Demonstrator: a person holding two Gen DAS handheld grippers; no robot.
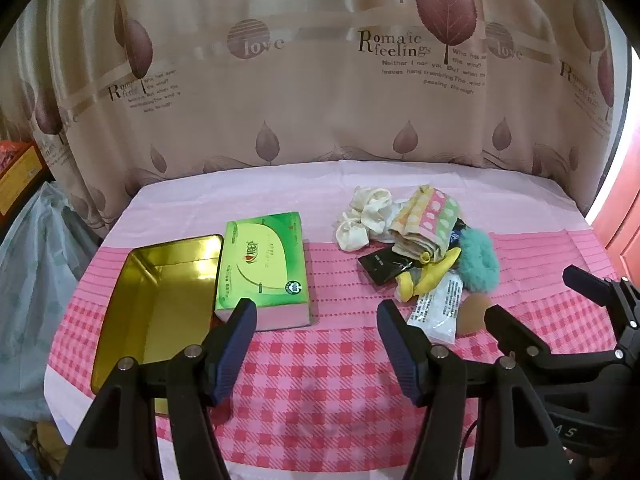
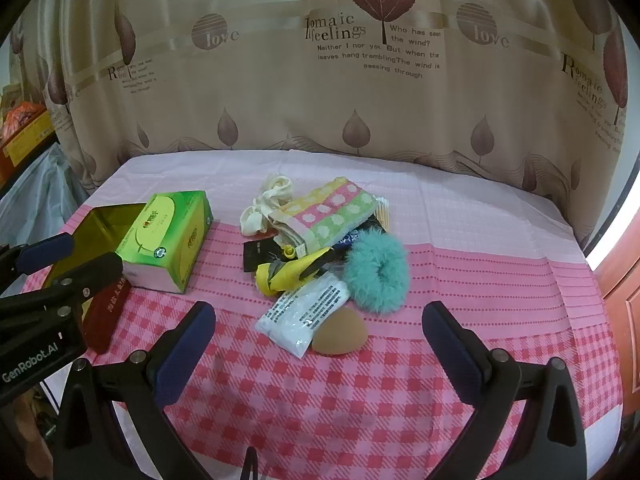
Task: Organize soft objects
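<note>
Two grippers hover over our desk (image 2: 460,280), both spread wide and holding nothing: the left gripper (image 1: 316,320) and the right gripper (image 2: 320,324). We see the soft pile at twelve o'clock of the right one: teal scrunchie (image 2: 376,276), dotted towel (image 2: 332,216), tan sponge (image 2: 340,336). At ten o'clock sit the tissue box (image 2: 168,236) and gold tin (image 1: 160,296).

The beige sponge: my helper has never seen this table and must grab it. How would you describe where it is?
On the pink checked tablecloth, find the pile of soft things right of the green tissue box. At the pile's near edge lies a white plastic packet, below the fluffy teal scrunchie. The sponge touches that packet: smooth, tan, egg-shaped, the only plain brown item.
</note>
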